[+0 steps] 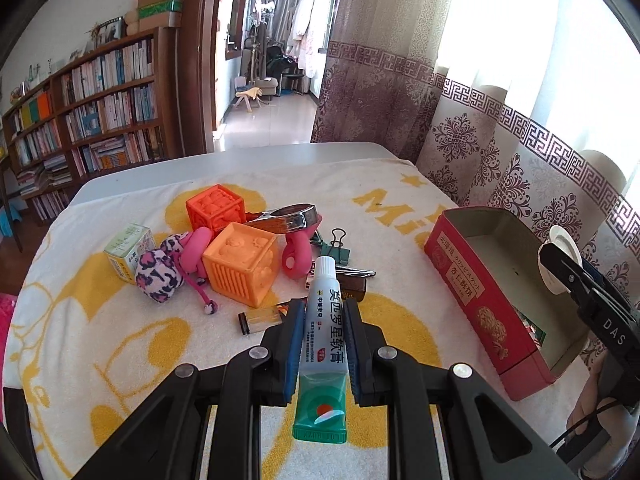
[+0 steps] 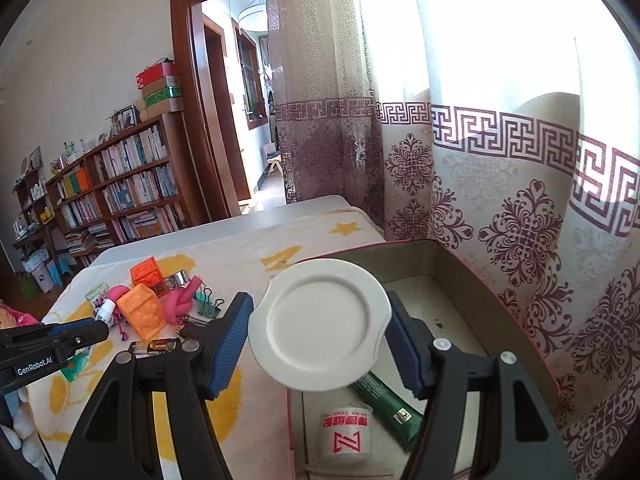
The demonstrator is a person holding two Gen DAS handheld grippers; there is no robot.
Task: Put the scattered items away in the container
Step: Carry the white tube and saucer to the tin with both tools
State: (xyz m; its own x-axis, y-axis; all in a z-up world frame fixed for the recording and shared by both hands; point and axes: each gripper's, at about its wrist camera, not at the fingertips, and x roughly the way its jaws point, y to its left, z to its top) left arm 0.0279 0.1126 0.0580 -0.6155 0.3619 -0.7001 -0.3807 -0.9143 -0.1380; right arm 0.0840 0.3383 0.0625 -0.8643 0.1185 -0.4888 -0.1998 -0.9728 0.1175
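Observation:
My left gripper [image 1: 322, 308] is shut on a white and green ointment tube [image 1: 325, 344], lifted above the yellow-patterned towel [image 1: 120, 344]. The red tin box [image 1: 472, 280] stands open to its right. My right gripper [image 2: 319, 300] is shut on a white round lid [image 2: 320, 324], which hangs over the box's left rim [image 2: 472, 264]. Inside the box lie a green tube [image 2: 384, 396] and a white roll with red print [image 2: 346, 432]. The right gripper with the lid [image 1: 560, 256] also shows at the edge of the left wrist view.
A pile lies on the towel: two orange cubes [image 1: 240, 268], a pink toy [image 1: 296, 256], a leopard-print pouch [image 1: 158, 276], a small carton [image 1: 128, 252], binder clips [image 1: 338, 246], a metal ring [image 1: 296, 216] and a small vial [image 1: 260, 320]. Curtains hang close behind the box.

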